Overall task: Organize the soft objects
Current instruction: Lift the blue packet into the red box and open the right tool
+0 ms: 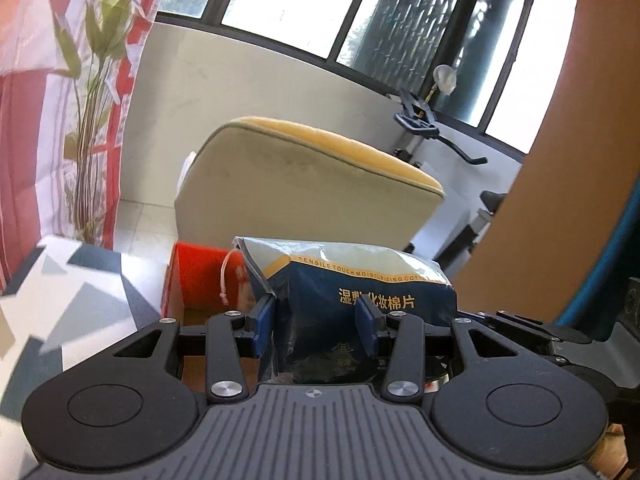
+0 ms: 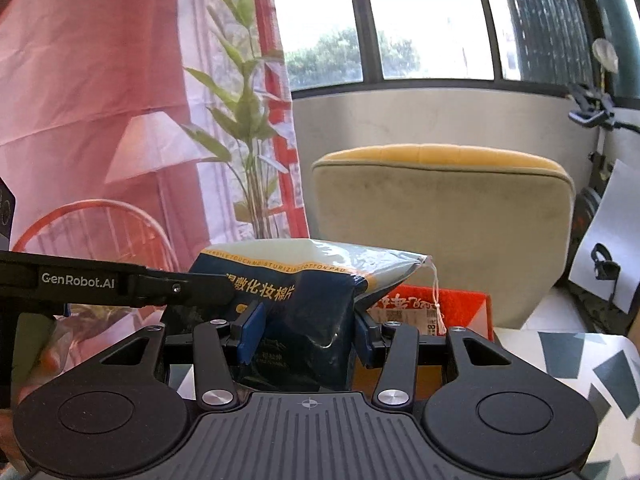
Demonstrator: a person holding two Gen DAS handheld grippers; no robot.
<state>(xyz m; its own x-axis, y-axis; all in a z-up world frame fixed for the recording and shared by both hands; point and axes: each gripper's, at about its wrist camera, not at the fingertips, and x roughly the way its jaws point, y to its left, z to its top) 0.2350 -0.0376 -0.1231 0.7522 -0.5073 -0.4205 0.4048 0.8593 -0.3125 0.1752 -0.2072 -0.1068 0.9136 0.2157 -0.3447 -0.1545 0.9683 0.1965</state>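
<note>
A blue and white bag of cotton pads (image 1: 352, 280) with gold Chinese lettering is held between both grippers. My left gripper (image 1: 318, 326) is shut on one end of the bag, its blue pads pressing its sides. My right gripper (image 2: 308, 334) is shut on the other end of the same bag (image 2: 304, 280). The left gripper's black body (image 2: 120, 282) reaches in from the left in the right wrist view. A white drawstring (image 2: 436, 292) hangs from the bag's tip. An open orange box (image 1: 200, 280) stands just behind the bag, also in the right wrist view (image 2: 460, 304).
A table with a grey and white geometric cloth (image 1: 72, 292) lies below. A beige and yellow armchair (image 1: 304, 184) stands behind it. A tall green plant (image 2: 248, 128) and red and white curtain (image 2: 100, 100) are at the left. An exercise bike (image 1: 432, 128) stands by the window.
</note>
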